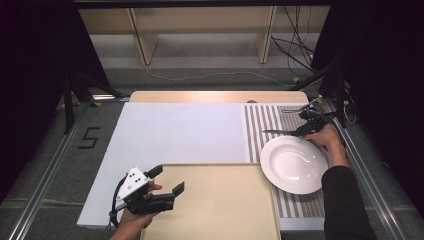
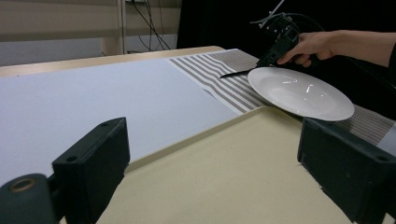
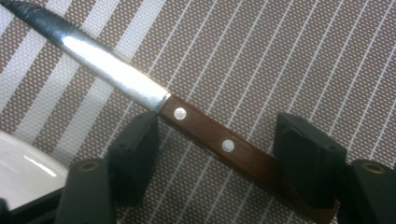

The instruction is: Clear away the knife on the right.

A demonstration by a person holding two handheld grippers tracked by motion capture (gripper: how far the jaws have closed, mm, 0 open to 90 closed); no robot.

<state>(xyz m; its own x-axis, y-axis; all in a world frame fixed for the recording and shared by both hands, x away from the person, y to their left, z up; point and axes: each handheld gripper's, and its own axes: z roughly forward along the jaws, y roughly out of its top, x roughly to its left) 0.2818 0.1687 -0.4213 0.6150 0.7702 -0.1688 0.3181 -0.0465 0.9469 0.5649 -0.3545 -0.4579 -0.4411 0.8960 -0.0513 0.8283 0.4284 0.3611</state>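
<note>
Landmark: the cream tray [image 1: 215, 210], one, lying at the near middle of the table; every place below is told from it.
White sheet [image 1: 180, 132]: one, spread beyond the tray and to its left, the tray's far edge lying on it.
Striped mat [image 1: 272, 122]: one, brown and white, to the right of the tray and running beyond it.
Plate [image 1: 294, 164]: one, white and deep, on the mat just right of the tray's far right corner, its rim close to the tray's edge.
Right hand [image 1: 327, 139]: right of the plate and well beyond the tray, forearm in a dark sleeve coming up from the near edge, wrist bent inward, gripper aimed left.
Left hand [image 1: 137, 212]: at the tray's near left edge, holding its gripper level and pointing right.
Left gripper [image 1: 167, 181]: jaws spread wide over the tray's left part, nothing between them.
Right gripper [image 3: 215, 154]: low over the mat, jaws apart on either side of the knife handle, not yet pinching it.
Knife [image 3: 140, 91]: one, wooden handle with two rivets, serrated blade, flat on the mat beyond the plate and far right of the tray, blade pointing left.
</note>
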